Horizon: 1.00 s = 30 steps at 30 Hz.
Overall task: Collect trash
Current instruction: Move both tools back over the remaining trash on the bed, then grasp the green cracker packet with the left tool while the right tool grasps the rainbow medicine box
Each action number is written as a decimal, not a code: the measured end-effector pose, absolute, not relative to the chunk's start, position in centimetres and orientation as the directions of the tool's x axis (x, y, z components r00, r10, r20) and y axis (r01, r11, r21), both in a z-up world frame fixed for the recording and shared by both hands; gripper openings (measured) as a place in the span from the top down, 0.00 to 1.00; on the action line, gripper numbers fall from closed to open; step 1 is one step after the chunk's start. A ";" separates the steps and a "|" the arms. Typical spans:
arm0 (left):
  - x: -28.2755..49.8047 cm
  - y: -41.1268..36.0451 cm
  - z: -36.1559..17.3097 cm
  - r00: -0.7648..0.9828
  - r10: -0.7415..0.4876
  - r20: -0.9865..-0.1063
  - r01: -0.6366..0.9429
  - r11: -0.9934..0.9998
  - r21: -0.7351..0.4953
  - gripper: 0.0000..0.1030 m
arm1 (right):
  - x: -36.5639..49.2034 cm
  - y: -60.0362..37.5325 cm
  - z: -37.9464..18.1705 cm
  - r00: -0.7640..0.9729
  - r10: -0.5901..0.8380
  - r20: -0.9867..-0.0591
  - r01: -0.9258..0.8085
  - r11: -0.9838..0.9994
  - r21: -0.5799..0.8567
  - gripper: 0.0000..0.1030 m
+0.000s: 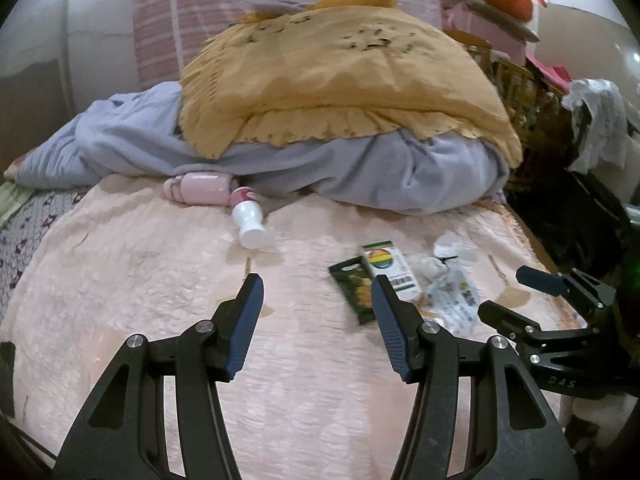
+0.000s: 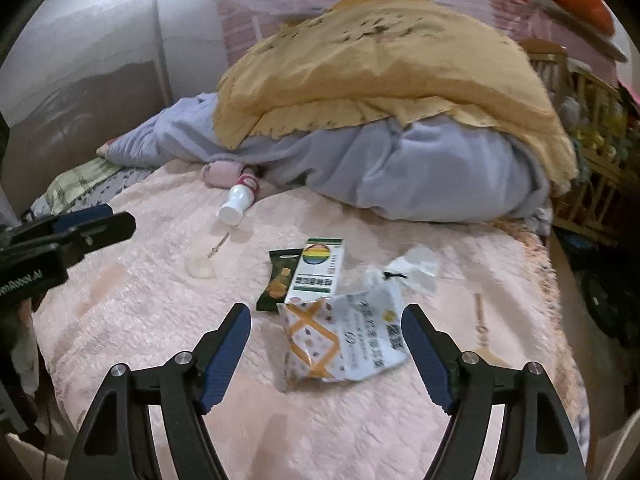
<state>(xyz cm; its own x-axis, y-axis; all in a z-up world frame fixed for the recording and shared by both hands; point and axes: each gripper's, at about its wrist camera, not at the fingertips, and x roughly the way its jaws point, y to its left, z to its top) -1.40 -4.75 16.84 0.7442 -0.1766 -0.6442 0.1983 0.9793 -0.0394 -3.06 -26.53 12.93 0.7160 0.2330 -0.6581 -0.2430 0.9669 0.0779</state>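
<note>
Trash on the pink bed (image 2: 132, 320): right gripper (image 2: 326, 350) hangs fingers spread wide, empty, straddling the crumpled wrapper (image 2: 348, 340) to take it first; left gripper (image 1: 318, 322) equally wide, empty, waits nearby.

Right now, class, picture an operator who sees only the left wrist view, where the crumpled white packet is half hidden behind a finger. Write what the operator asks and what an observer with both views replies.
Operator: What is printed on that white packet?
Observer: The right wrist view shows the white packet whole: orange crossed bands, small snack pictures and dark lettering.
Operator: Where is the right gripper relative to it?
Observer: Its open fingers straddle the packet, one on each side, not yet gripping.
Operator: Anything on the pink bedspread I am missing?
Observer: A small clear wrapper lies on it, between the white bottle and the dark green snack bag.
</note>
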 end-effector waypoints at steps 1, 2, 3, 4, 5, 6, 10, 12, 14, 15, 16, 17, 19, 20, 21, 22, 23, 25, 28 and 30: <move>-1.1 -4.4 16.6 0.743 -0.174 -0.647 0.192 0.980 -0.043 0.47 | -2.5 -26.1 12.6 0.709 0.238 -0.663 -0.253 0.965 0.076 0.27; -0.8 -4.0 16.3 0.741 -0.171 -0.650 0.185 0.982 -0.047 0.47 | -1.9 -25.8 12.2 0.703 0.243 -0.668 -0.260 0.963 0.076 0.27; -0.4 -3.5 16.0 0.738 -0.167 -0.654 0.176 0.983 -0.053 0.47 | -1.6 -25.5 12.0 0.699 0.245 -0.672 -0.264 0.961 0.076 0.27; -0.2 -3.1 15.7 0.735 -0.165 -0.658 0.168 0.984 -0.058 0.47 | -0.9 -25.2 11.5 0.691 0.249 -0.679 -0.270 0.960 0.077 0.27; 0.1 -2.6 15.3 0.731 -0.161 -0.663 0.161 0.985 -0.063 0.47 | -0.3 -25.0 11.3 0.684 0.250 -0.685 -0.273 0.959 0.078 0.27; 0.5 -2.3 14.9 0.726 -0.158 -0.669 0.153 0.986 -0.067 0.47 | 0.2 -24.8 10.9 0.677 0.251 -0.692 -0.277 0.958 0.077 0.27; 1.2 -1.1 13.4 0.711 -0.149 -0.687 0.129 0.988 -0.080 0.47 | 2.1 -23.8 9.8 0.660 0.243 -0.711 -0.290 0.955 0.057 0.27; 1.6 -0.7 12.7 0.703 -0.147 -0.696 0.119 0.989 -0.089 0.47 | 2.7 -23.5 9.5 0.656 0.242 -0.715 -0.293 0.955 0.054 0.27; 1.9 -0.4 12.0 0.692 -0.147 -0.707 0.112 0.989 -0.096 0.47 | 3.3 -23.2 9.2 0.649 0.244 -0.720 -0.297 0.953 0.055 0.27; 2.1 -0.2 11.8 0.688 -0.148 -0.710 0.110 0.989 -0.100 0.47 | 3.6 -23.0 9.0 0.647 0.243 -0.723 -0.299 0.953 0.053 0.27; 2.1 0.0 11.5 0.685 -0.146 -0.714 0.106 0.989 -0.100 0.47 | 3.8 -22.9 8.9 0.644 0.243 -0.725 -0.301 0.952 0.051 0.27; 2.3 0.1 11.1 0.680 -0.142 -0.719 0.101 0.990 -0.100 0.47 | 4.1 -22.7 8.7 0.641 0.241 -0.729 -0.304 0.952 0.048 0.27; 2.4 0.4 10.8 0.675 -0.140 -0.725 0.093 0.990 -0.105 0.47 | 4.6 -22.5 8.4 0.637 0.238 -0.733 -0.307 0.951 0.042 0.27; 2.5 0.6 10.5 0.671 -0.141 -0.728 0.089 0.990 -0.109 0.47 | 4.8 -22.4 8.4 0.635 0.236 -0.736 -0.307 0.951 0.040 0.27; 2.6 0.7 10.4 0.668 -0.141 -0.731 0.087 0.990 -0.112 0.47 | 5.1 -22.3 8.3 0.633 0.234 -0.738 -0.307 0.951 0.038 0.27; 2.6 0.8 10.2 0.666 -0.140 -0.733 0.084 0.990 -0.113 0.47 | 5.3 -22.2 8.2 0.631 0.233 -0.740 -0.308 0.951 0.036 0.27; 2.7 0.9 10.1 0.664 -0.138 -0.735 0.083 0.990 -0.111 0.47 | 5.5 -22.1 8.1 0.630 0.232 -0.741 -0.309 0.950 0.034 0.27; 2.7 0.9 9.8 0.663 -0.134 -0.737 0.083 0.991 -0.106 0.47 | 5.9 -21.8 7.9 0.628 0.228 -0.744 -0.313 0.949 0.027 0.27; 2.8 1.0 9.3 0.657 -0.135 -0.742 0.084 0.991 -0.106 0.47 | 6.9 -21.8 7.4 0.615 0.224 -0.756 -0.318 0.948 0.023 0.27; 2.9 1.0 9.0 0.653 -0.136 -0.745 0.084 0.991 -0.107 0.47 | 7.7 -22.0 7.0 0.608 0.209 -0.766 -0.311 0.950 0.013 0.27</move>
